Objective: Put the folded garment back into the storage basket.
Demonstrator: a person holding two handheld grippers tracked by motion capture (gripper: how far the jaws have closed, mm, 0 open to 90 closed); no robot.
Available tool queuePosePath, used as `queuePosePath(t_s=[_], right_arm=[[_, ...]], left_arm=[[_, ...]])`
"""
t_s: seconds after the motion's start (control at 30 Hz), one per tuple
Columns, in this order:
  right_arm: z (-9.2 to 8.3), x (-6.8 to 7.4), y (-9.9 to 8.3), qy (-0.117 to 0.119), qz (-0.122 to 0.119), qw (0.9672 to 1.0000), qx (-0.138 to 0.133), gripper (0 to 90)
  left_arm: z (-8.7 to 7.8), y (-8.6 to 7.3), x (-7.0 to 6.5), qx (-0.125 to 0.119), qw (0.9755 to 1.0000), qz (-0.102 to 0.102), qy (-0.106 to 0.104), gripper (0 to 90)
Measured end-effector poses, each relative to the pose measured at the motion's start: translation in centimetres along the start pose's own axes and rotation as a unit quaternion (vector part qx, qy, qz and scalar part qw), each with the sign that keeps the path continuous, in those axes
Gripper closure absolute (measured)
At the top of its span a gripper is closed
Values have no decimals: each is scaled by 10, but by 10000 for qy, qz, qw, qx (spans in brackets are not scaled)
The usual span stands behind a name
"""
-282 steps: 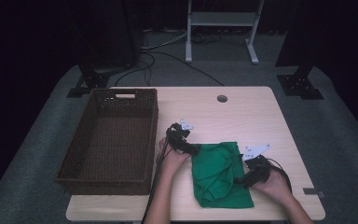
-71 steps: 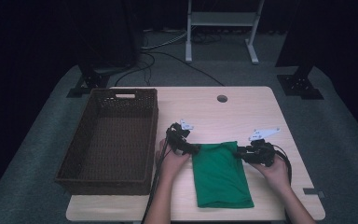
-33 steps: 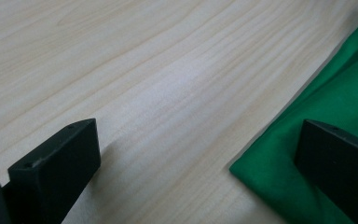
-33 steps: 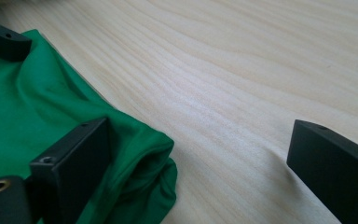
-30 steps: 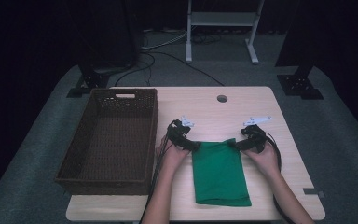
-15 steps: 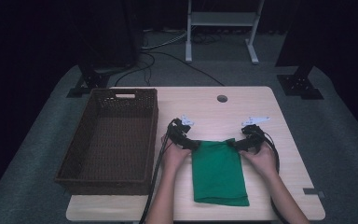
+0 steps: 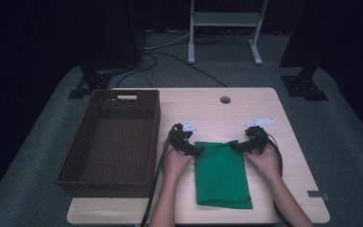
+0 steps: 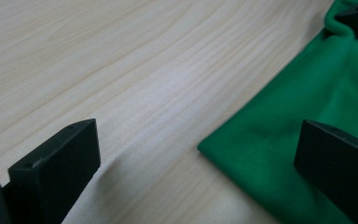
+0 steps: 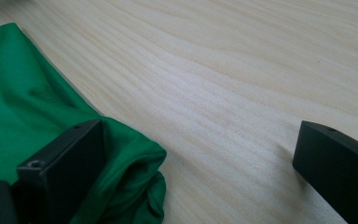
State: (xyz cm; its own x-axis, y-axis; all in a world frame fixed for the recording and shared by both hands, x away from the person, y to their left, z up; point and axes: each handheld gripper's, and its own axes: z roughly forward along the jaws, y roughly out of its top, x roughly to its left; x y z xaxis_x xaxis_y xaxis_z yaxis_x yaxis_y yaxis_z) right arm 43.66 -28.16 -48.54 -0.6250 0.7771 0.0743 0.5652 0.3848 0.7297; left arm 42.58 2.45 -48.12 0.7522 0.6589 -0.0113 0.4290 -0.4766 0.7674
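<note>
Green folded cloth (image 7: 222, 172), lower centre of frame, flat on pale wood counter (image 7: 246, 109). Left gripper (image 7: 194, 151) at its upper-left corner, jaws wide, astride the cloth edge. Right gripper (image 7: 238, 145) at upper-right corner, jaws wide. Brown wicker basket (image 7: 75, 161) at left. No legible writing.

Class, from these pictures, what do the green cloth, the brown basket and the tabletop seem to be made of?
Folded green cloth: soft, matte knit fabric, judging by its rounded folds. Brown rectangular basket: apparently woven wicker or rattan, with a visible weave. Pale wooden table: smooth wood or wood-look laminate, grain lines showing.
</note>
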Motion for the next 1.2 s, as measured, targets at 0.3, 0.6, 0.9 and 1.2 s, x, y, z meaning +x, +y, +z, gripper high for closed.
queuePosePath(t_s=[0.3, 0.6, 0.9, 1.2], right_arm=[[0, 0, 0, 1, 3, 10000, 0, 14], [0, 0, 0, 2, 4, 10000, 0, 14], [0, 0, 0, 1, 3, 10000, 0, 14], [0, 0, 0, 0, 4, 10000, -1, 14]], left_arm=[[-12, -9, -16, -203, 9998, 4, -93, 0], [-26, -20, -36, -434, 9989, -1, -181, 0], [-38, -31, -61, -465, 9985, 160, -260, 0], [-51, -42, -83, -516, 9981, 145, -301, 0]])
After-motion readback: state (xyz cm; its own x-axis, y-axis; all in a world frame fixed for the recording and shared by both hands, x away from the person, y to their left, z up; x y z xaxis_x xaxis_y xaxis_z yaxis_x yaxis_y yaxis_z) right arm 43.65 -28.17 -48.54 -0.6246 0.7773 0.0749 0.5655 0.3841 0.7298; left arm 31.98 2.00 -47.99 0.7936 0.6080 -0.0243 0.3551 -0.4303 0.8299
